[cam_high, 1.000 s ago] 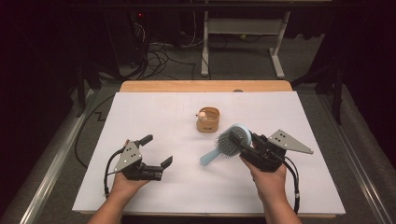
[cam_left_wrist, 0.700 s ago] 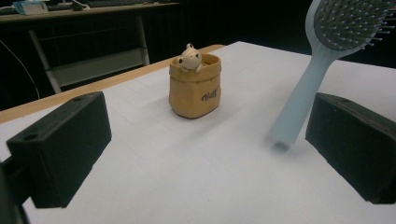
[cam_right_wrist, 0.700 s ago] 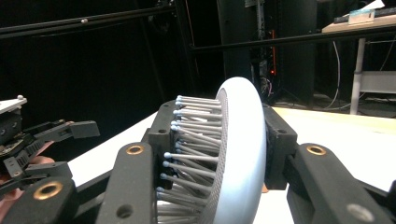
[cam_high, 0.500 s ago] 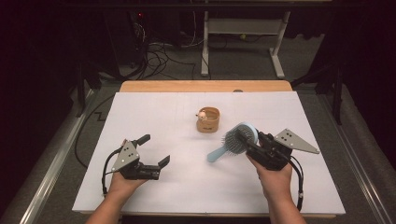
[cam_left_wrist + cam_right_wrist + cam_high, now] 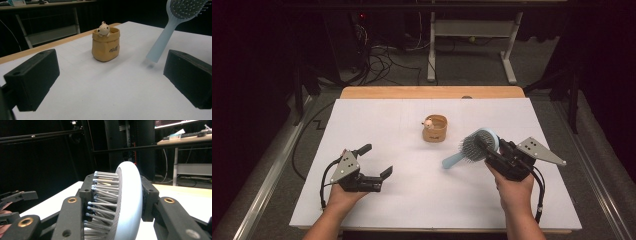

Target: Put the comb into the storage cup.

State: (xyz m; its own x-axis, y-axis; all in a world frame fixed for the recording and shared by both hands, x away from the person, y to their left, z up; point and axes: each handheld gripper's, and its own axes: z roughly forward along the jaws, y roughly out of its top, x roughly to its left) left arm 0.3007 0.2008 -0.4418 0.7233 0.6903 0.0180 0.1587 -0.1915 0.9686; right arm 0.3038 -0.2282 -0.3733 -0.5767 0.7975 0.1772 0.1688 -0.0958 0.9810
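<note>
A: How are the right tongs (image 5: pixel 486 148) seen to be set?

B: They are clamped on the head of a pale blue hairbrush (image 5: pixel 473 148). In the right gripper view the head (image 5: pixel 125 202) is pinched between the two black jaws, one pressed into the bristles and the other against the smooth back.

A: And where is the brush held?

B: It is lifted clear of the white counter (image 5: pixel 412 200), at the right side of it. In the high view the handle is pointed down and to the left, toward the middle of the counter. In the left gripper view the handle (image 5: pixel 162 41) is seen slanting down, its tip just above the counter, where a faint shadow is cast under it.

A: What is noted of the left tongs (image 5: pixel 384 177)?

B: They are spread wide with nothing between them, and are held low near the left front of the counter, well apart from the brush.

A: Is anything else placed there?

B: A small tan pot (image 5: pixel 435 128) with a little pale animal figure at its rim is stood upright near the centre, behind and to the left of the brush, untouched by it.
</note>
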